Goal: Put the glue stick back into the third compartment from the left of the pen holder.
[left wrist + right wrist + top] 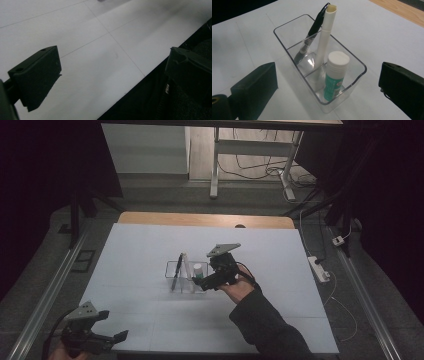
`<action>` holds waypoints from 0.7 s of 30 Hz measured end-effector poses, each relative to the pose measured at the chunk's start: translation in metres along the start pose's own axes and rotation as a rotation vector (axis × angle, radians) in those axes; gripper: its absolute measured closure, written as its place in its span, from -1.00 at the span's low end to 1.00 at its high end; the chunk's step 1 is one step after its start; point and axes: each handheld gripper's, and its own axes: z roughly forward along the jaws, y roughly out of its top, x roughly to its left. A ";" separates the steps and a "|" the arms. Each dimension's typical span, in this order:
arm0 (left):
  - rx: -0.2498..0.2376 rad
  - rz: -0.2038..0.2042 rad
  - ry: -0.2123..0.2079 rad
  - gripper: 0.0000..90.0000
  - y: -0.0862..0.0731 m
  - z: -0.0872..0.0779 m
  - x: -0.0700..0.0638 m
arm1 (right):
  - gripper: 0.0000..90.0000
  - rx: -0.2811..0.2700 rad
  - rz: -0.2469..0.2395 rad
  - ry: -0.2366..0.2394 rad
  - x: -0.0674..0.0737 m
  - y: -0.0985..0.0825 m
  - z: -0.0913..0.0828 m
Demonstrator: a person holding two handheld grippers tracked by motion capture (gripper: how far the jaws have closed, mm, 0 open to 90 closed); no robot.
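I am holding the right gripper point(327, 82) released, jaws spread wide, just short of the clear organizer point(287, 37). Ahead between the jaws, a glue stick point(335, 75) is standing in its nearest compartment; a white marker point(324, 37) and black pen point(310, 40) are leaning beyond. My left gripper point(112, 77) is hanging released over the table edge point(130, 82).

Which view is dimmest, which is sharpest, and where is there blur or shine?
High view: dimmest, dark surroundings, only the table lit. Left gripper view: top of the table soft, open left gripper jaws dark silhouettes. Right gripper view: sharpest, organiser rim glints, glue stick crisp, open right gripper jaws near-black.
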 end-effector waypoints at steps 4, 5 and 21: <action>-0.001 -0.001 -0.001 -0.99 0.000 0.000 0.000 | -0.97 0.000 0.001 0.016 0.002 -0.003 -0.005; -0.001 0.000 -0.001 -0.99 0.000 0.000 0.000 | -0.97 0.000 0.001 0.016 0.002 -0.003 -0.005; -0.003 -0.003 -0.002 -0.99 0.000 0.000 0.000 | -1.00 0.029 -0.024 0.009 0.008 -0.029 -0.036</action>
